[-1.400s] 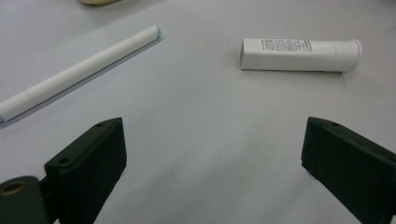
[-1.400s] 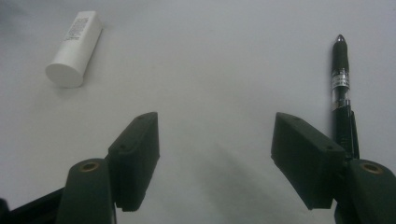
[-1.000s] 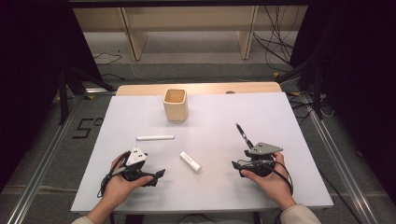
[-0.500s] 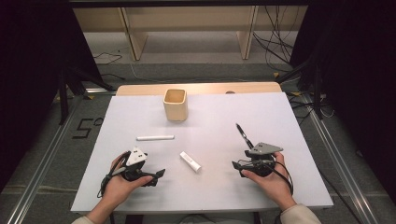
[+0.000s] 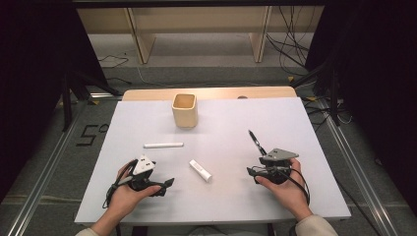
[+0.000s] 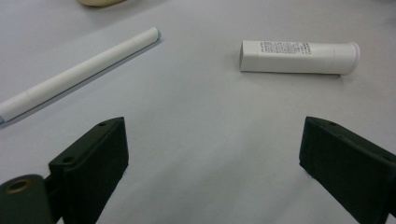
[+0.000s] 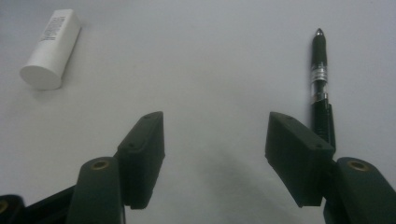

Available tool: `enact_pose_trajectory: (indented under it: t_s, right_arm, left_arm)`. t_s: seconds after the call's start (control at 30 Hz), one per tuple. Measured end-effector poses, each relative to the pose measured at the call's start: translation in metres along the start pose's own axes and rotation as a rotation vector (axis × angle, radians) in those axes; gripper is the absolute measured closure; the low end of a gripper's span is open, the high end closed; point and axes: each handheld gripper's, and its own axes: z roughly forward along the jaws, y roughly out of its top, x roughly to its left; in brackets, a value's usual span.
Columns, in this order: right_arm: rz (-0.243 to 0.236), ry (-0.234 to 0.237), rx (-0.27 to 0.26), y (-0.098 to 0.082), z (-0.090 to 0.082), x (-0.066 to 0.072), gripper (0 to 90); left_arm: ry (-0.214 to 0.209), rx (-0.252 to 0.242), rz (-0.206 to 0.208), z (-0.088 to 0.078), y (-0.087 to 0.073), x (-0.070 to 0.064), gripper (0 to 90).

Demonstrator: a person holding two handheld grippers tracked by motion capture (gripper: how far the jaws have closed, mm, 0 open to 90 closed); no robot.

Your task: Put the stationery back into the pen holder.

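1. White sheeting covered the table you worked at, with a strip of bare wood showing along its far edge.
2. Your left gripper rested low on the near left of the table, held in your left hand. Its jaws stood wide apart with nothing between them.
3. In the left gripper view, the white marker lay ahead of the left jaw, slanting away, and the short white tube lay ahead of the right jaw, crosswise. Neither touched the jaws.
4. From the high view, the white marker lay flat between you and the wooden cup, well short of it. The short white tube lay between your two grippers, a little closer to the left one.
5. Your right gripper sat on the near right, held in your right hand. Its jaws had just been closing a little, yet they were still apart, and only bare table lay between them.
6. The black pen lay just outside the right jaw in the right gripper view, running alongside it with its tip pointing away. Whether it touched the jaw you could not tell from the pictures.
7. The wooden cup stood upright near the far edge, well apart from both grippers.
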Motion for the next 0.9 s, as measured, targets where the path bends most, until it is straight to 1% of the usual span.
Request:
enact_pose_trajectory:
  t_s: [0.13,0.17,0.2,0.3,0.37,0.43,0.5,0.6,0.67,0.77,0.83,0.9]
  right_arm:
    - [0.014,-0.03,0.02,0.004,-0.001,-0.005,42.7]
    - [0.014,-0.03,0.02,0.004,-0.001,-0.005,42.7]
    - [0.027,-0.047,0.028,0.006,-0.001,-0.009,44.5]
    - [0.045,-0.055,0.043,0.009,-0.001,-0.016,47.0]
    - [0.058,-0.063,0.065,0.011,0.001,-0.021,48.1]
    - [0.071,-0.078,0.104,0.014,0.005,-0.027,48.8]
    - [0.076,-0.091,0.106,0.019,0.006,-0.032,51.1]
    - [0.081,-0.1,0.129,0.029,0.01,-0.038,52.2]
    - [0.086,-0.116,0.148,0.036,0.014,-0.041,53.6]
    - [0.087,-0.119,0.185,0.045,0.023,-0.046,55.7]
    - [0.088,-0.113,0.221,0.051,0.029,-0.049,56.3]
    - [0.101,-0.129,0.25,0.057,0.033,-0.052,59.1]
  left_arm:
    - [0.001,-0.003,-0.005,0.0,0.0,-0.001,8.4]
    - [0.002,-0.004,-0.007,0.0,0.0,-0.002,8.4]
    - [0.0,-0.003,-0.003,0.0,0.0,-0.002,8.5]
    - [0.0,-0.003,-0.005,0.0,0.0,-0.002,8.6]
    - [0.0,-0.002,-0.006,0.0,0.0,-0.002,8.9]
    - [-0.001,-0.001,-0.006,0.0,0.0,-0.002,9.0]
    - [-0.002,-0.002,-0.007,0.0,0.0,-0.002,9.0]
    - [-0.002,-0.002,-0.01,0.0,0.0,-0.001,9.1]
    - [-0.001,-0.004,-0.014,0.001,0.0,-0.001,9.1]
    - [-0.002,-0.004,-0.012,0.001,0.0,-0.001,9.2]
    - [-0.002,-0.004,-0.013,0.001,0.0,-0.001,9.2]
    - [-0.001,-0.003,-0.013,0.001,0.0,-0.001,9.5]
